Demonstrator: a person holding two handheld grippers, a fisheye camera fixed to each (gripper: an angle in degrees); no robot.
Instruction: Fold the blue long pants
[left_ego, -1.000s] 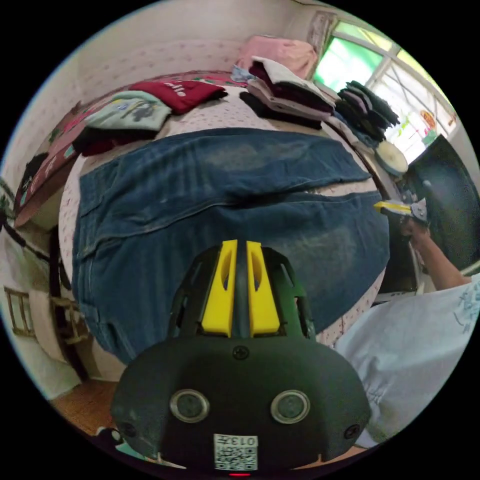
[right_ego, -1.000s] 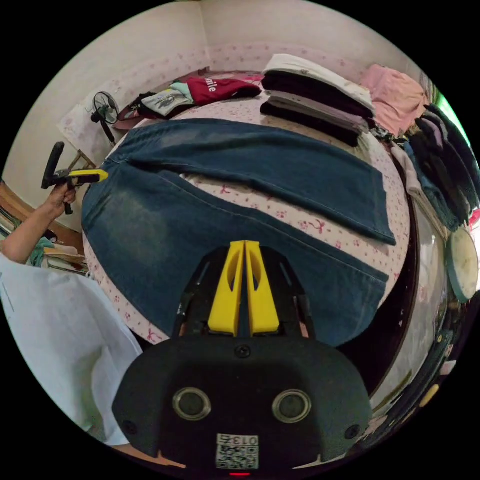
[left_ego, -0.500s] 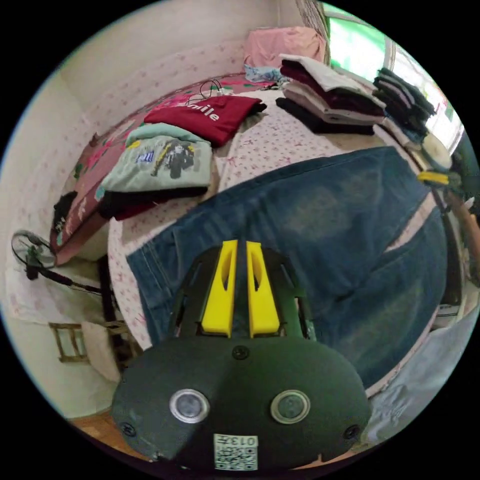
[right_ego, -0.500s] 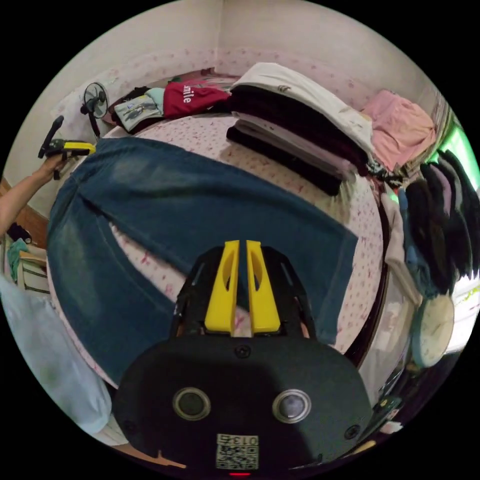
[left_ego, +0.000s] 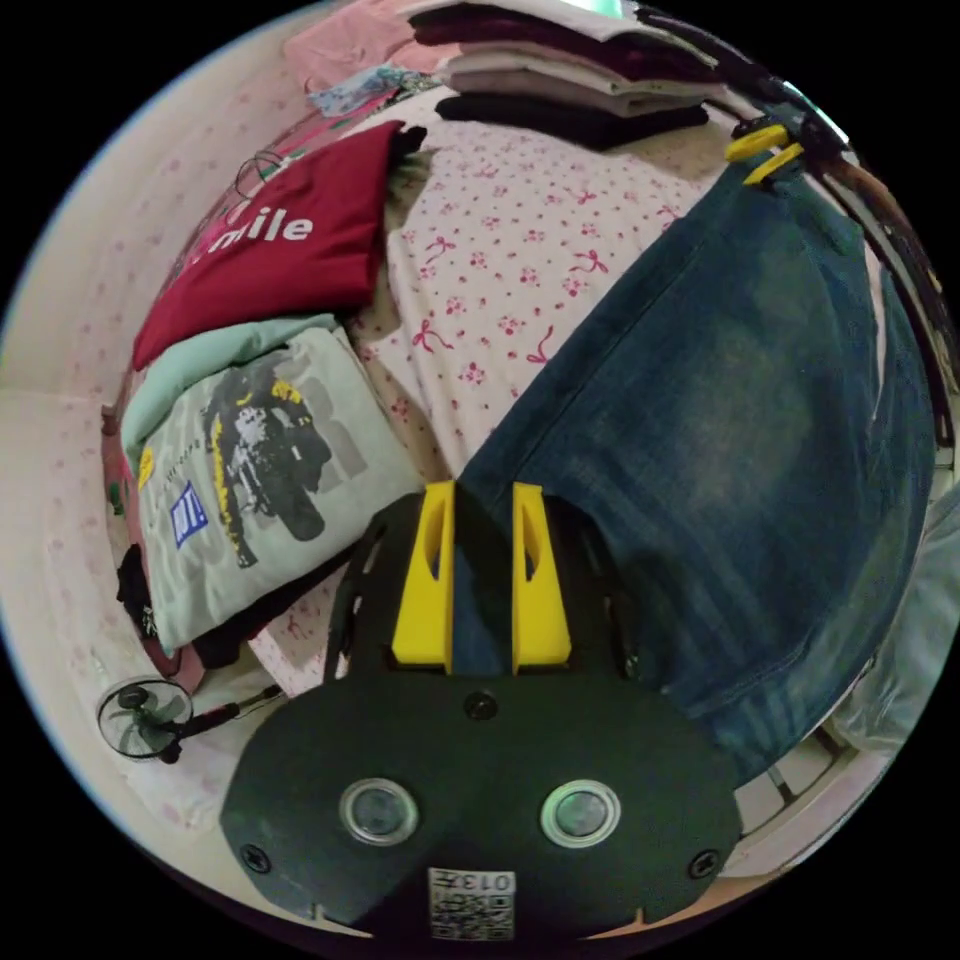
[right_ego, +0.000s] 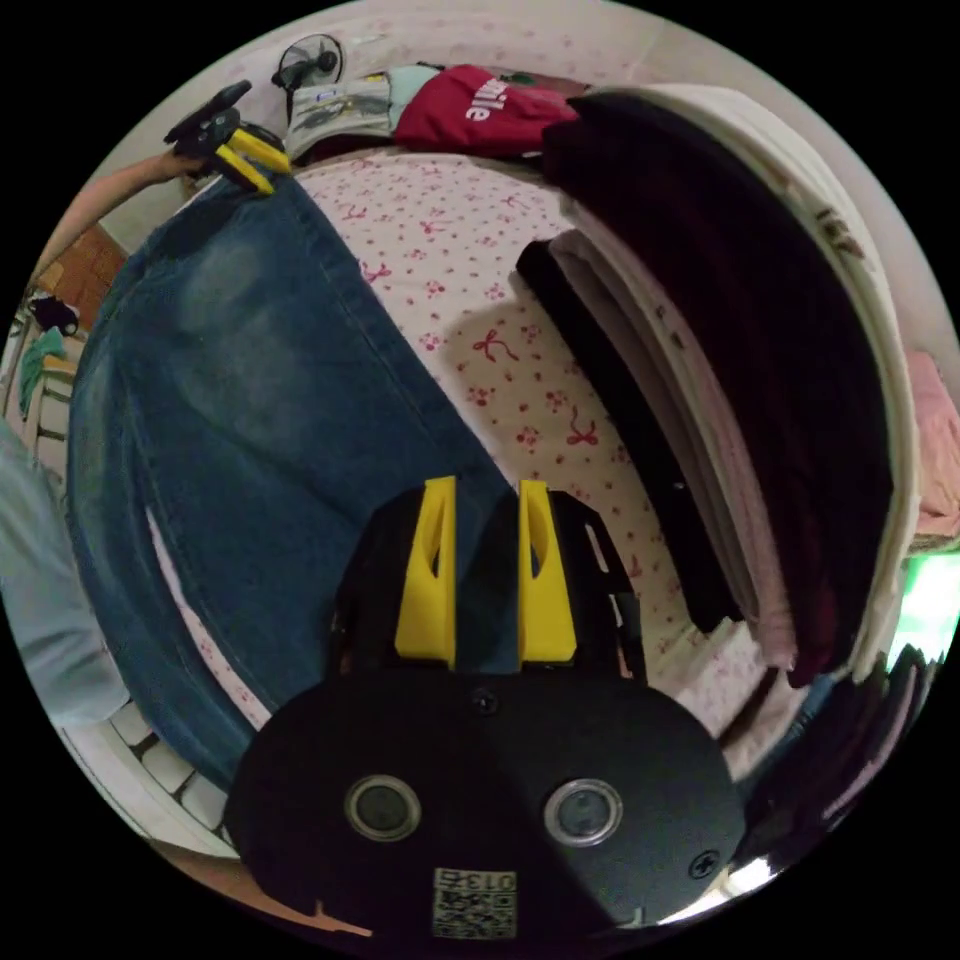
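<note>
While both pairs of fingers (left_ego: 540, 580) stand parted with blue long pants (left_ego: 740, 400) denim between them, folded shirts (left_ego: 250, 450) lie just left of the left gripper (left_ego: 482, 500). Beside the right gripper (right_ego: 484, 495), a tall clothes stack (right_ego: 740, 380) crowds the bed (right_ego: 470, 300).

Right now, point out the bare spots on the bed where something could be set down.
Bare floral sheet lies between the blue pants, the red shirt and the dark folded stack. Crowded: the printed tee pile beside the left gripper.

My fingers (left_ego: 436, 570) were matt yellow plastic on a smooth black plastic body. The pants (left_ego: 740, 400) were faded, coarse blue denim w/ stitched seams. The bedsheet (left_ego: 500, 260) was thin printed cotton, soft, no sheen.
</note>
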